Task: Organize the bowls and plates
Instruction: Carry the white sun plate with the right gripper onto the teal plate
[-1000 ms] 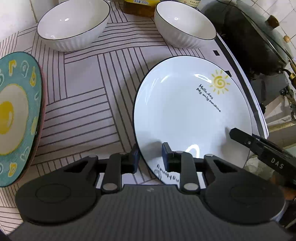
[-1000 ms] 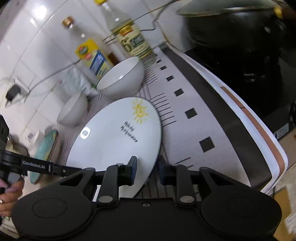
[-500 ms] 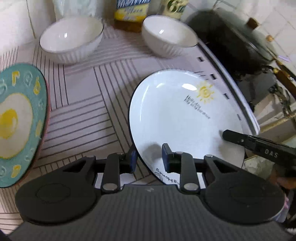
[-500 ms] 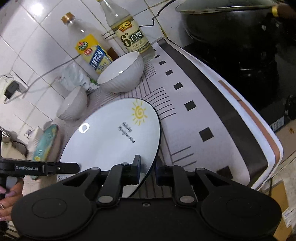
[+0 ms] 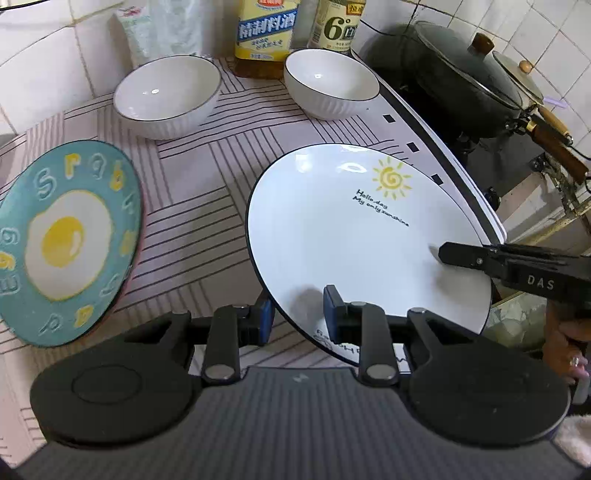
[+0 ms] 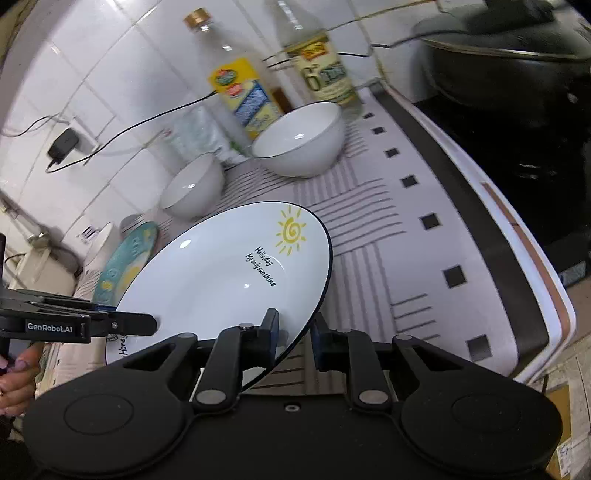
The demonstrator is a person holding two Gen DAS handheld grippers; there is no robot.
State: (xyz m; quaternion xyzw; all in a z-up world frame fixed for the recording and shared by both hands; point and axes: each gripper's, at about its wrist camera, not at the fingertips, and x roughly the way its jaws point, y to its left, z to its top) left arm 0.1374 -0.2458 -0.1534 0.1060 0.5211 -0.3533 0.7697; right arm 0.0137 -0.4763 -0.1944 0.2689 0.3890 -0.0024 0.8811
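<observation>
A white plate with a yellow sun (image 5: 351, 236) is held off the counter by both grippers. My left gripper (image 5: 297, 317) is shut on its near left rim. My right gripper (image 6: 295, 332) is shut on its right rim (image 6: 317, 295); in the left wrist view it shows as a black finger (image 5: 465, 254) over the plate. The plate also shows in the right wrist view (image 6: 221, 280). A teal plate with a fried-egg picture (image 5: 62, 240) lies on the counter to the left. Two white bowls (image 5: 166, 96) (image 5: 332, 83) stand at the back.
Two bottles (image 5: 266, 33) (image 5: 338, 22) and a plastic bag (image 5: 159, 33) stand against the tiled wall. A black wok with a lid (image 5: 469, 85) sits on the stove to the right. The striped mat (image 5: 199, 206) ends at the counter edge on the right.
The white plate has risen off the mat and tilted, held at both rims. Both grippers moved up and back, so the bottles and wall came into view.
</observation>
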